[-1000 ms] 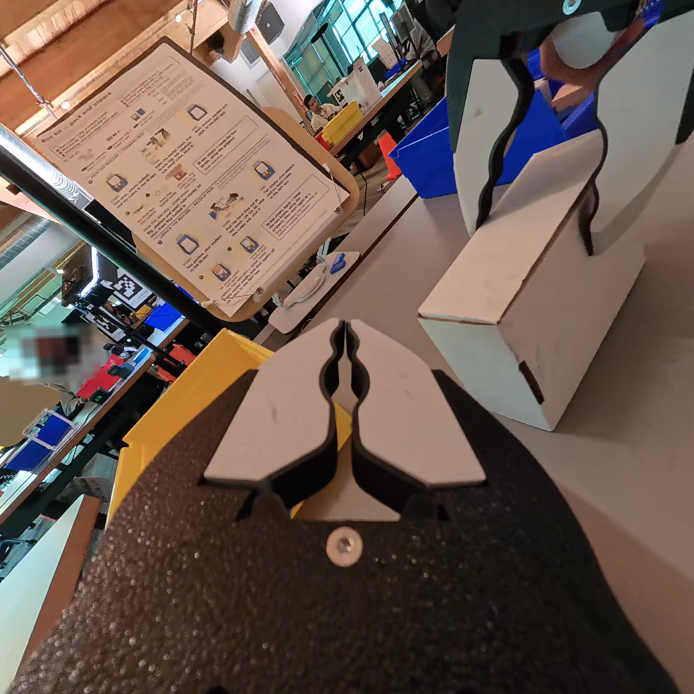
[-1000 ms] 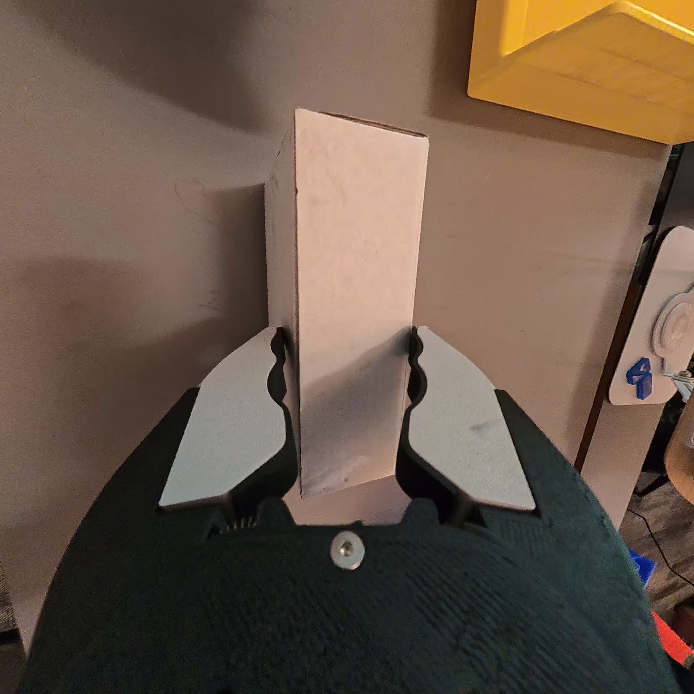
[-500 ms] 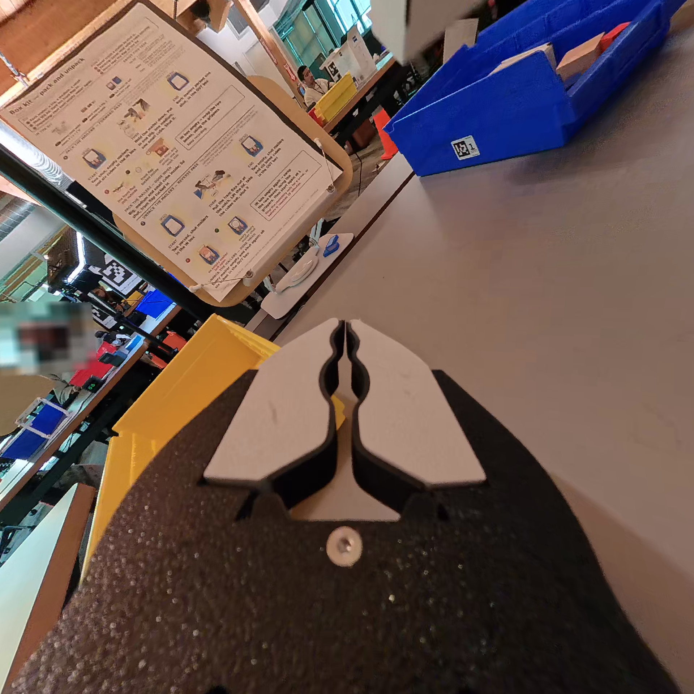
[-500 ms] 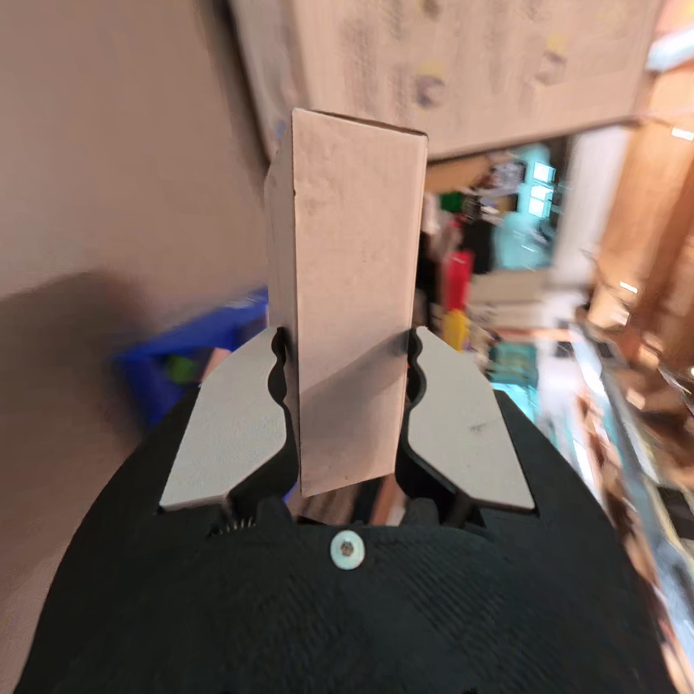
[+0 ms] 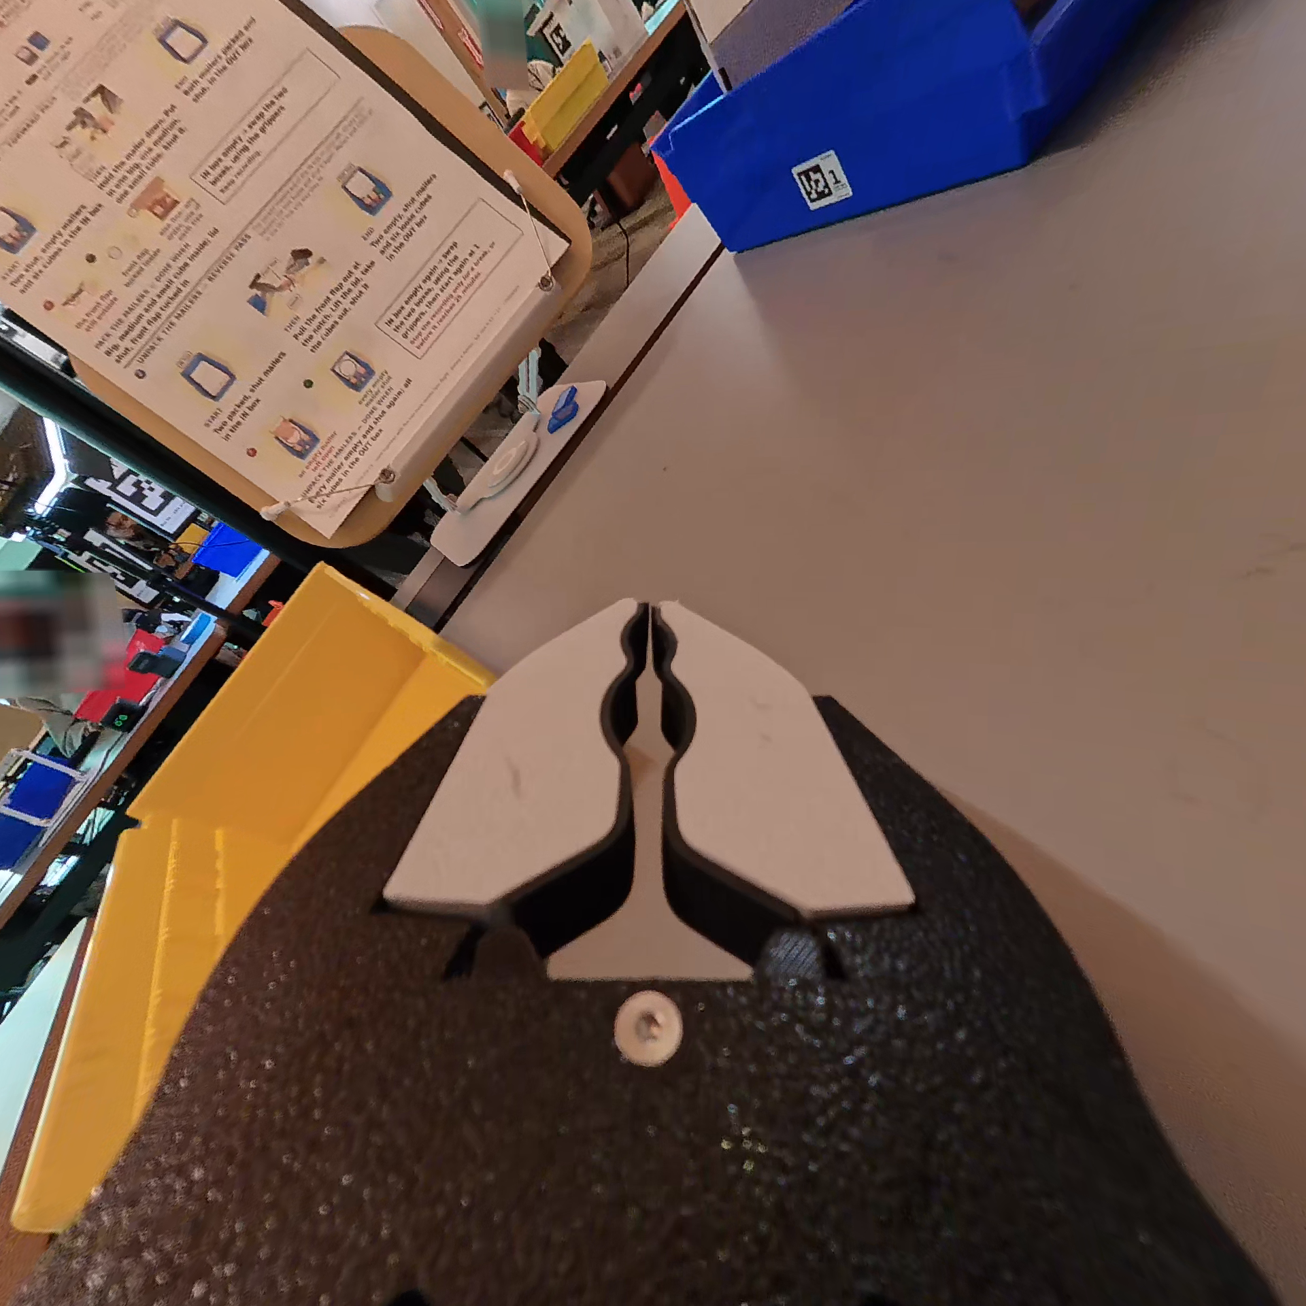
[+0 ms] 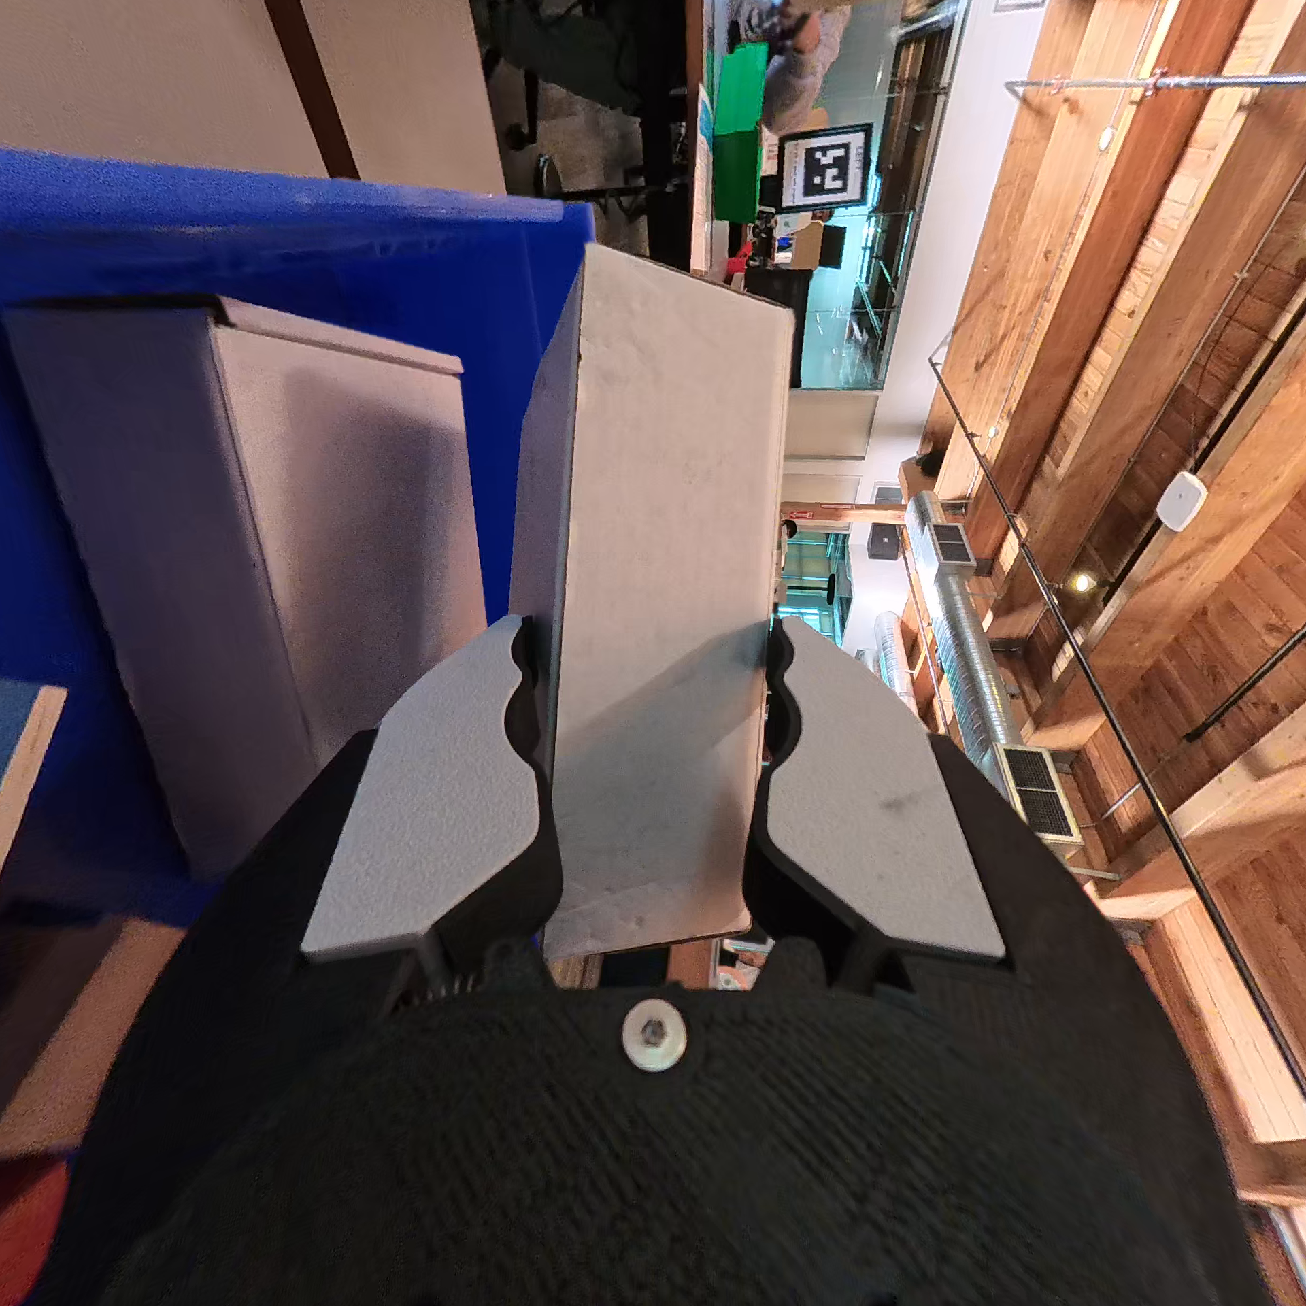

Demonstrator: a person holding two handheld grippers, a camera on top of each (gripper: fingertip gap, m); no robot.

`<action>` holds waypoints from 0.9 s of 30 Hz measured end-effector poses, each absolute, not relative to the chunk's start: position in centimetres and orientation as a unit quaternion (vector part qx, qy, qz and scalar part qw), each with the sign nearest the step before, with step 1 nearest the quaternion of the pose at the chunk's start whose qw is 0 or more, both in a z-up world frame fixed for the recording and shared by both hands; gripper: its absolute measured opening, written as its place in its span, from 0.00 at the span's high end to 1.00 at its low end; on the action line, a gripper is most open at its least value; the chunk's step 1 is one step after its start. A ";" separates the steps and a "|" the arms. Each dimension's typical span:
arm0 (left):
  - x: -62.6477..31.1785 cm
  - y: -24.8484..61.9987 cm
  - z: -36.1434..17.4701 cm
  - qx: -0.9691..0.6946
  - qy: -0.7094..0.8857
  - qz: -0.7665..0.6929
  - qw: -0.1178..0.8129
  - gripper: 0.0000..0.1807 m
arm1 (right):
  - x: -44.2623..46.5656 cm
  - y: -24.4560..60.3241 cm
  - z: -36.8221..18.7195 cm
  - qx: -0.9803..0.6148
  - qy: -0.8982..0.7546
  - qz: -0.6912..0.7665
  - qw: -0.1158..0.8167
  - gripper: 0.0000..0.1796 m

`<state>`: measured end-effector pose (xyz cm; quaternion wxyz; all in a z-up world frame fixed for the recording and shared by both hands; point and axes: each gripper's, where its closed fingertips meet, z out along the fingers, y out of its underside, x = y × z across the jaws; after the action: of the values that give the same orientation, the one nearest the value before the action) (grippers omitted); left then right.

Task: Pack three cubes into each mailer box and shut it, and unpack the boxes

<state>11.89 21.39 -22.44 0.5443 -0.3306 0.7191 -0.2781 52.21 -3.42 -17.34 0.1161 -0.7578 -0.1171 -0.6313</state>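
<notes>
Right gripper (image 6: 650, 636) is clamping white mailer box (image 6: 664, 565) beside blue bin (image 6: 283, 233); left gripper (image 5: 650, 615) is hovering pinched together, empty, over table (image 5: 989, 495).

Left gripper (image 5: 649, 608): fingers pressed together at the tips, nothing between them, pointed low across the table. Right gripper (image 6: 650, 625): fingers (image 6: 438, 791) spread and clamped on both sides of a white mailer box (image 6: 664, 565), rolled sideways, raised.

right tool (image 6: 646, 636) | mailer box (image 6: 664, 565) lifted off table | now beside blue bin (image 6: 283, 233)
</notes>
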 end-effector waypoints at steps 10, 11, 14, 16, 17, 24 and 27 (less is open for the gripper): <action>12.7 19.6 -24.8 -0.330 0.742 -0.288 0.508 1.00 | 51.1 -3.4 -22.6 -0.825 -0.182 -0.520 0.122 0.63; 12.8 19.3 -25.0 -0.327 0.746 -0.286 0.504 1.00 | 50.9 -3.8 -23.0 -0.832 -0.188 -0.508 0.117 0.65; 12.9 18.7 -25.5 -0.319 0.757 -0.278 0.498 0.99 | 50.7 -4.9 -23.2 -0.849 -0.182 -0.479 0.129 0.65; 12.9 18.3 -25.4 -0.320 0.758 -0.281 0.494 0.99 | 50.2 -5.4 -23.1 -0.864 -0.162 -0.450 0.156 0.65; 13.0 18.1 -25.3 -0.322 0.756 -0.289 0.491 0.98 | 50.0 -5.7 -23.0 -0.869 -0.148 -0.440 0.169 0.66; 13.2 15.6 -23.3 -0.367 0.719 -0.380 0.450 0.97 | 44.6 -9.2 -18.8 -0.842 0.087 -0.404 0.346 0.69; 15.0 13.3 -23.4 -0.429 0.699 -0.416 0.394 0.89 | 40.3 -9.9 -17.3 -0.804 0.157 -0.324 0.472 0.70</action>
<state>15.03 13.26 -23.36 0.3936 -0.4289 0.6989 -0.4156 40.30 -9.89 -17.31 0.4723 -0.8043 0.1573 -0.3244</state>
